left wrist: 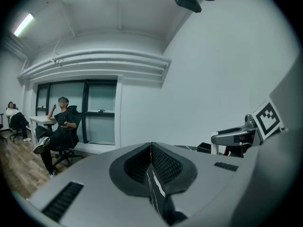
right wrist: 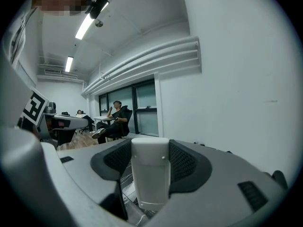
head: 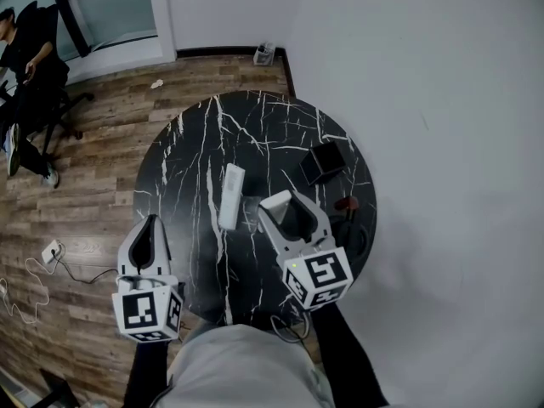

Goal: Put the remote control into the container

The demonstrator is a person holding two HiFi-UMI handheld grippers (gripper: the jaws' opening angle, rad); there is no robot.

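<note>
— Looking at the remote (right wrist: pixel 150 174) first: what is it like?
— White and slim, a long bar with rounded corners and one small dot near its end. It stands on end between the jaws of the right gripper (head: pixel 276 202), and both press on its sides.
— Does the head view say the same?
— Only in part. There the remote is a long white strip near the middle of the table (head: pixel 183 164), just at 9 o'clock of the right gripper's tips. From there I cannot tell the grip, or whether the remote is off the surface. The right gripper view settles the hold.
— And the left gripper (head: pixel 153 221)?
— Jaws flat together with nothing between them. It hangs at the table's 8 o'clock edge, well apart from the remote.
— The container (head: pixel 312 172)?
— A black box at the table's 2 o'clock, apart from the remote.
— Surface and room?
— The table is round, glossy and black, with white marble veins. A wood-plank floor (head: pixel 93 168) lies at 9 o'clock and a white wall (head: pixel 442 100) at 3 o'clock. At 10 o'clock a person (head: pixel 25 53) sits in a chair (head: pixel 72 109) by the windows (head: pixel 110 11). Only the gripper views show the ceiling's light strips (right wrist: pixel 87 25).
</note>
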